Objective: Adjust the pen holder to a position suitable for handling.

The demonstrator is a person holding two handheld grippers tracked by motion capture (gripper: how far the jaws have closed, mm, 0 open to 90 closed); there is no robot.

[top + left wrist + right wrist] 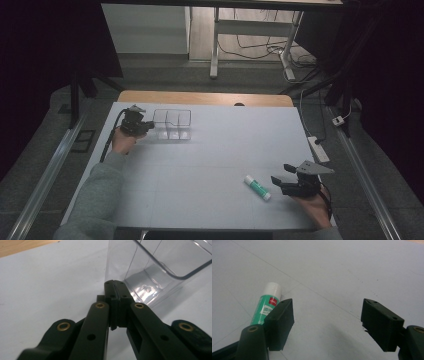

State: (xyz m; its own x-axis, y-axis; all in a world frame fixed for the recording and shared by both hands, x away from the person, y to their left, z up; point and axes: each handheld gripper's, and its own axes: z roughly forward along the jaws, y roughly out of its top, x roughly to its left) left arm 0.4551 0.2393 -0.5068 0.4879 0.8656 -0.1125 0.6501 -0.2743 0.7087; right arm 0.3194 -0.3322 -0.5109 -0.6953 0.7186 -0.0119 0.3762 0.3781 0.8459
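High view: white table point(200, 165) with a clear plastic organizer box point(172, 124) near its far left part; the box's inner dividers are faint and hard to count. The left gripper point(145, 126) lies just beside the box's left wall, held by the left hand point(121, 140), forearm in a grey sleeve point(97, 200) reaching forward from the bottom edge. In the left gripper view its jaws are pressed together with nothing seen between them, their tips at the box's near corner; whether they touch the wall cannot be told.

A glue stick point(257, 187), green body and white cap, lies flat well apart from the box, toward the near right. The right gripper point(281, 174) sits just right of it, jaws spread wide and empty, held low by the right hand point(314, 205). In the right gripper view one jaw hides the stick's lower end.
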